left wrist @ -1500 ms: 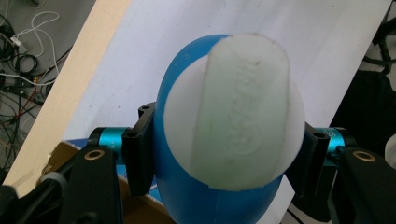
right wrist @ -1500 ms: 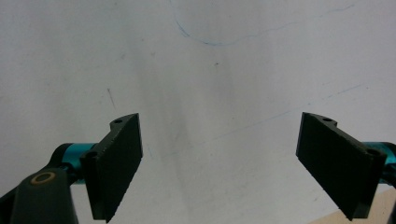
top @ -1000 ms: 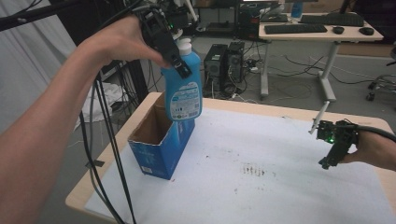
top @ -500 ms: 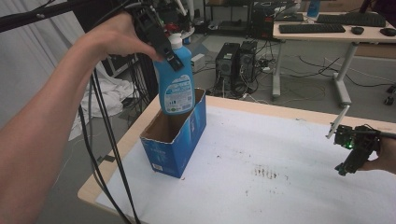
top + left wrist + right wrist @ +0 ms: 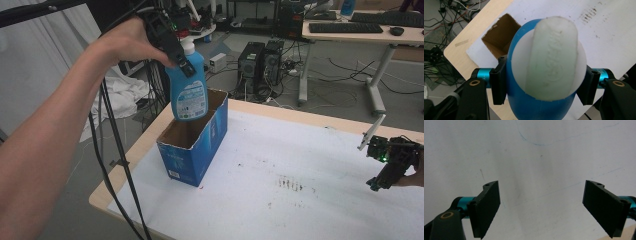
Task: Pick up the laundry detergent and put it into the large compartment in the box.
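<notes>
The right gripper (image 5: 374, 186) hovers low over the white table (image 5: 300, 165) near its right edge, jaws wide apart. Farther off, the left gripper (image 5: 186, 67) is clamped on the blue bottle (image 5: 187, 92), above the open blue box (image 5: 192, 145).

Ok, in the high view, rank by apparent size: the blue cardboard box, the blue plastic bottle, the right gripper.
1. Open blue cardboard box, largest.
2. Blue plastic bottle with white cap, held above the box by the left gripper.
3. Right gripper, smallest; it sits partly at the frame edge, so its full size is unsure.
</notes>
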The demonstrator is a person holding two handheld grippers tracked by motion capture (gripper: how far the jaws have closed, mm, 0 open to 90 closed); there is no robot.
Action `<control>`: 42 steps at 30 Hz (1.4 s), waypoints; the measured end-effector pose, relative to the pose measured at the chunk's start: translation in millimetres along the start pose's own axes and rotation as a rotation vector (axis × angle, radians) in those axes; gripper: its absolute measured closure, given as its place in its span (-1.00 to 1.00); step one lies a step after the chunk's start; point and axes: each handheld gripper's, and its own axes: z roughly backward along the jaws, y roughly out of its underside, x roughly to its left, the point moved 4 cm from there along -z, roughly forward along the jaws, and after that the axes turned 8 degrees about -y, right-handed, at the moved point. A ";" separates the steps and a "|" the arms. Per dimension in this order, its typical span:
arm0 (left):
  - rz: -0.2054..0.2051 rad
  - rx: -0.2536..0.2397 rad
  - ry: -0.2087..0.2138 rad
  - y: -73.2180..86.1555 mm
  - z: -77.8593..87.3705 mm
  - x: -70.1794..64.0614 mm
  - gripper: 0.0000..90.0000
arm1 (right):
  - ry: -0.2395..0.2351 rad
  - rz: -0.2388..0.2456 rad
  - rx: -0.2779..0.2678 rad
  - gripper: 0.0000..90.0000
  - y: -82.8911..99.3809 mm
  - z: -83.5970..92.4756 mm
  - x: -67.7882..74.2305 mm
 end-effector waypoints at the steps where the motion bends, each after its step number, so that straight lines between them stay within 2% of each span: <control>1: 0.000 0.004 0.000 1.4 -1.7 0.3 -0.16 | -0.001 -0.002 0.003 -0.69 0.4 0.2 0.1; 17: 0.005 0.032 0.037 24.6 -40.3 -2.9 -0.16 | 0.001 0.011 0.015 -0.69 -2.4 -3.5 1.6; 20: -0.007 0.038 0.046 28.3 -48.3 -4.3 -0.16 | 0.001 0.004 0.018 -0.69 -3.1 -3.8 2.6; 31: -0.012 0.065 0.066 40.3 -74.8 -8.2 -0.16 | 0.002 0.020 0.028 -0.69 -4.4 -4.6 2.6; 42: -0.019 0.079 0.083 50.9 -96.1 -12.5 -0.16 | 0.002 0.013 0.032 -0.69 -5.0 -6.2 3.8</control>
